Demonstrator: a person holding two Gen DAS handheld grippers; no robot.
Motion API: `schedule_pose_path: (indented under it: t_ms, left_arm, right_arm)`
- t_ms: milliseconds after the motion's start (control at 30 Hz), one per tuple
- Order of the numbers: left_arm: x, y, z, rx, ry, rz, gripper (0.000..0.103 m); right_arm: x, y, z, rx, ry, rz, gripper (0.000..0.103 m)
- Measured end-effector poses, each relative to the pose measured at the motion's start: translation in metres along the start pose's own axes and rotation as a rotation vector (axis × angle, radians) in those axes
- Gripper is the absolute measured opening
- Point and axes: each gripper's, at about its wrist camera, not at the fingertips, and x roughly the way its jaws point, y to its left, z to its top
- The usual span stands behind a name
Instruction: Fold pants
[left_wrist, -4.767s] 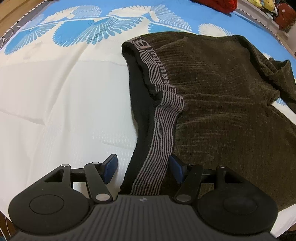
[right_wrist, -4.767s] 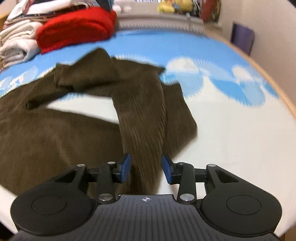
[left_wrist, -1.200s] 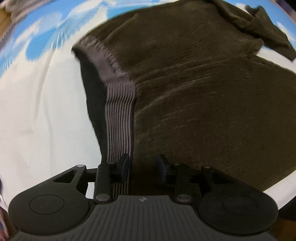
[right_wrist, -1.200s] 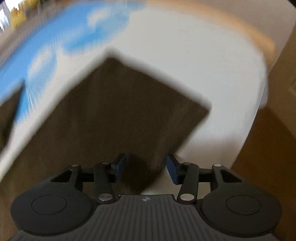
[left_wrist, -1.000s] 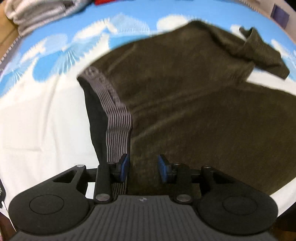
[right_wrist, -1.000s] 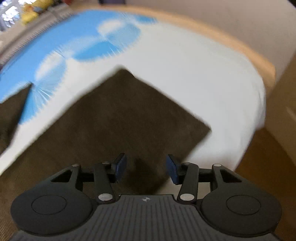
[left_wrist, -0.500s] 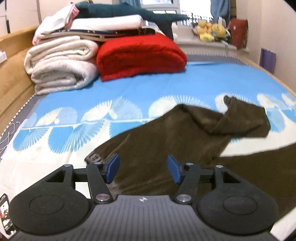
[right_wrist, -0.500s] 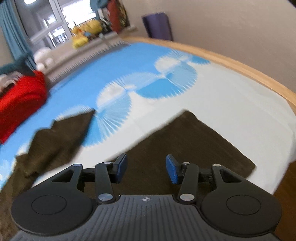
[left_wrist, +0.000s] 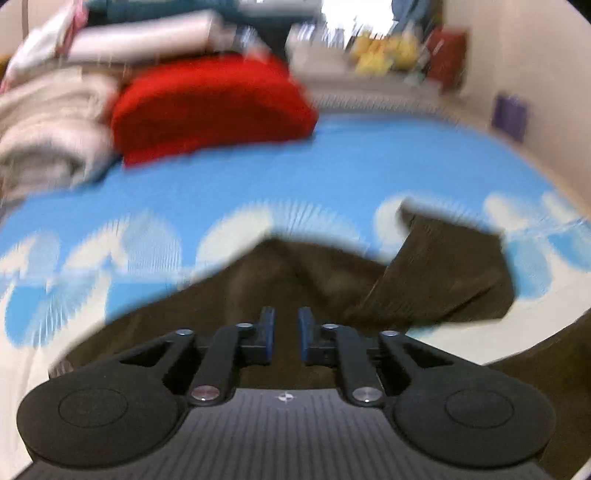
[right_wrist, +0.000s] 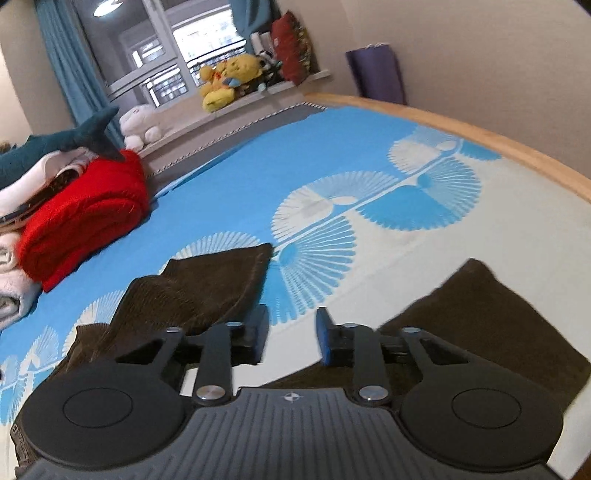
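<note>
Directly below and ahead of the left gripper lie the brown pants, spread on the bed; its jaws stand nearly together with a narrow gap and no cloth visibly pinched, probably ready to nip an edge. The right gripper hovers with jaws apart and empty between the two legs: one leg stretches flat to its right, while the other leg, doubled back on itself, lies ahead-left, likely needing straightening first.

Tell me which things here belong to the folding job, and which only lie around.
For the job:
brown pants
left gripper
right gripper

Lying about:
red blanket
white bedding pile
shark plush
yellow plush toys
purple mat
</note>
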Motion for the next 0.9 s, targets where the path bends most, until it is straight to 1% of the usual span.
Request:
schedule_pose_path:
  t_ms: [67, 167, 200, 367, 400, 433, 467, 567, 600, 633, 700, 800, 900]
  left_arm:
    - [0.017, -0.008, 0.003, -0.011, 0.033, -0.019, 0.013]
    - [0.034, -0.022, 0.008, 0.010, 0.055, -0.020, 0.014]
    - [0.039, -0.024, 0.008, 0.007, 0.068, -0.031, 0.014]
    - [0.068, -0.032, -0.005, 0.019, 0.166, -0.089, 0.016]
    - [0.073, -0.034, -0.007, 0.024, 0.184, -0.113, 0.018]
    - [0.077, -0.037, -0.008, 0.038, 0.200, -0.135, 0.027]
    - [0.081, -0.040, -0.009, 0.055, 0.208, -0.151, 0.035]
    - [0.093, -0.043, -0.012, 0.079, 0.232, -0.161, 0.036]
    - [0.099, -0.043, -0.014, 0.075, 0.248, -0.169, 0.036]
    - [0.104, -0.044, -0.015, 0.073, 0.262, -0.175, 0.036]
    - [0.112, -0.046, -0.018, 0.080, 0.282, -0.177, 0.036]
    - [0.120, -0.052, -0.022, 0.114, 0.301, -0.189, 0.038]
    - [0.127, -0.054, -0.026, 0.149, 0.308, -0.179, 0.039]
  right_arm:
    - [0.018, 0.009, 0.001, 0.000, 0.034, 0.016, 0.013]
    - [0.051, 0.020, 0.012, -0.001, 0.068, 0.045, 0.013]
    - [0.062, 0.023, 0.015, 0.010, 0.078, 0.062, 0.013]
    - [0.129, 0.023, 0.030, 0.132, 0.136, 0.104, 0.015]
    - [0.143, 0.024, 0.032, 0.145, 0.148, 0.108, 0.015]
    - [0.157, 0.025, 0.033, 0.156, 0.159, 0.111, 0.015]
    - [0.170, 0.025, 0.035, 0.168, 0.172, 0.115, 0.015]
    - [0.207, 0.023, 0.040, 0.233, 0.211, 0.137, 0.015]
    - [0.216, 0.023, 0.041, 0.244, 0.214, 0.140, 0.018]
    - [0.226, 0.024, 0.042, 0.244, 0.220, 0.139, 0.023]
    - [0.244, 0.025, 0.042, 0.235, 0.226, 0.118, 0.028]
    - [0.267, 0.022, 0.038, 0.247, 0.249, 0.096, 0.029]
    - [0.272, 0.029, 0.041, 0.219, 0.225, 0.099, 0.029]
